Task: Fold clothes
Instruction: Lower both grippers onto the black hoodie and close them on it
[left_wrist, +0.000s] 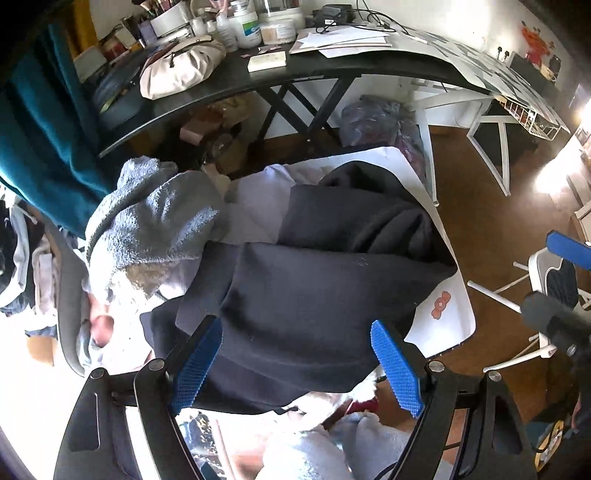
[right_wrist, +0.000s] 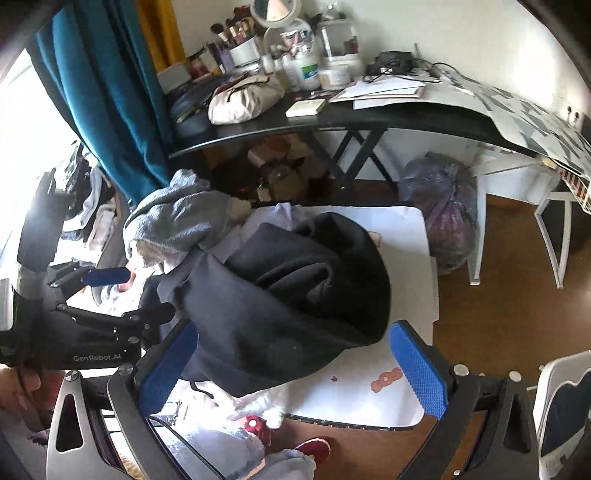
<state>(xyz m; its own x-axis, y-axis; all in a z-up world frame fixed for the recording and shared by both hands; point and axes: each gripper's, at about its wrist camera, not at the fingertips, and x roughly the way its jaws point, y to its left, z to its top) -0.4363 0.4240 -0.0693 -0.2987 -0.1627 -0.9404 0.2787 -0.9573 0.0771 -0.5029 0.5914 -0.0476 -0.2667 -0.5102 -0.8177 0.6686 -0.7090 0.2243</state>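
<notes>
A dark navy garment (left_wrist: 314, 295) (right_wrist: 288, 295) lies crumpled on a small white table (left_wrist: 447, 317) (right_wrist: 406, 236) and hangs over its near edge. A grey fleece garment (left_wrist: 159, 221) (right_wrist: 177, 218) is heaped at the table's left end on pale clothes. My left gripper (left_wrist: 297, 365) hovers open above the navy garment's near edge, with nothing pressed between its blue pads. My right gripper (right_wrist: 293, 373) is also open, above the garment's near right part. The left gripper (right_wrist: 125, 295) shows at the left of the right wrist view. One blue pad (left_wrist: 569, 251) of the right gripper shows at the right edge of the left wrist view.
A cluttered black desk (right_wrist: 332, 118) stands behind the table, with a teal curtain (right_wrist: 110, 92) to its left. A purple bag (right_wrist: 439, 206) sits on the brown floor by white desk legs (right_wrist: 476, 236). A white chair (right_wrist: 554, 398) stands at the right. Red slippers (right_wrist: 314, 446) are below.
</notes>
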